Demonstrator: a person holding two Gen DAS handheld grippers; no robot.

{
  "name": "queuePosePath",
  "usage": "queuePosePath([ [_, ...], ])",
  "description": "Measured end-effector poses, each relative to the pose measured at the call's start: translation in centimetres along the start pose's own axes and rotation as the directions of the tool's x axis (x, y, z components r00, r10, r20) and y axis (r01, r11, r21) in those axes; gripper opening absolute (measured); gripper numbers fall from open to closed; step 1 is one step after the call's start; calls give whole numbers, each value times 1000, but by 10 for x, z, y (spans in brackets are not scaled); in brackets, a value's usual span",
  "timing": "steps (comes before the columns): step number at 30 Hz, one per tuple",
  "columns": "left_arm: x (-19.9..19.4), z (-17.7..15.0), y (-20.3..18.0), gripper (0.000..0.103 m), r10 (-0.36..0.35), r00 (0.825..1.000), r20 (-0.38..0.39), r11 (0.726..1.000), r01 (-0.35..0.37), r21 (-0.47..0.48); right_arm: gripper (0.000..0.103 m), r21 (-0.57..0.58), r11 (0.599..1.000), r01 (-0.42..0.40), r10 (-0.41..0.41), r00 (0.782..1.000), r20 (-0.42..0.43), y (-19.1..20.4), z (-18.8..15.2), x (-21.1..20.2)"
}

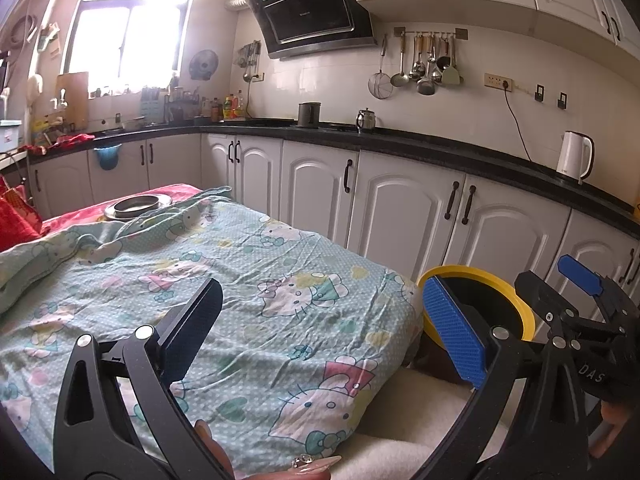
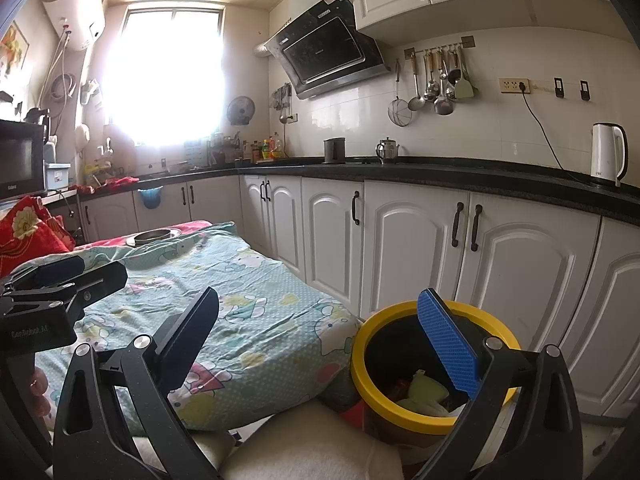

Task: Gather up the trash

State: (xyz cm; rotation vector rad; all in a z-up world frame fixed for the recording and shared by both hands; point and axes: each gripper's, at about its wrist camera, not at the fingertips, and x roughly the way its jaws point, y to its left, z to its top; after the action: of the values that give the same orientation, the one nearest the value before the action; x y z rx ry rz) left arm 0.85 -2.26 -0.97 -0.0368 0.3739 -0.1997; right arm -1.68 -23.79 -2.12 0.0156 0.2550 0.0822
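Note:
A bin with a yellow rim (image 2: 400, 412) stands on the floor beside the table's near right corner, and crumpled pale and red trash (image 2: 424, 392) lies inside it. My right gripper (image 2: 320, 340) hovers open, its blue fingertip (image 2: 448, 344) over the bin's mouth, with nothing between the fingers. My left gripper (image 1: 324, 328) is also open and empty above the cartoon-cat cloth (image 1: 240, 280). In the left wrist view the bin's rim (image 1: 460, 270) shows behind the blue finger, and the right gripper (image 1: 556, 280) is at the far right.
A metal dish (image 1: 138, 205) sits at the table's far end on a red cloth. A white cushion (image 2: 312, 448) lies close in front. White cabinets (image 2: 412, 248) under a black counter run along the right, with a white kettle (image 2: 608, 154) on top. A person's hand (image 1: 312, 462) is at the bottom edge.

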Motion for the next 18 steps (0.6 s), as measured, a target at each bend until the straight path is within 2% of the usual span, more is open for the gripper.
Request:
queuePosePath([
  [18,-1,1,0,92,2,1000,2,1000,-2,2,97,0,1000,1,-1,1000,-1,-1,1,0],
])
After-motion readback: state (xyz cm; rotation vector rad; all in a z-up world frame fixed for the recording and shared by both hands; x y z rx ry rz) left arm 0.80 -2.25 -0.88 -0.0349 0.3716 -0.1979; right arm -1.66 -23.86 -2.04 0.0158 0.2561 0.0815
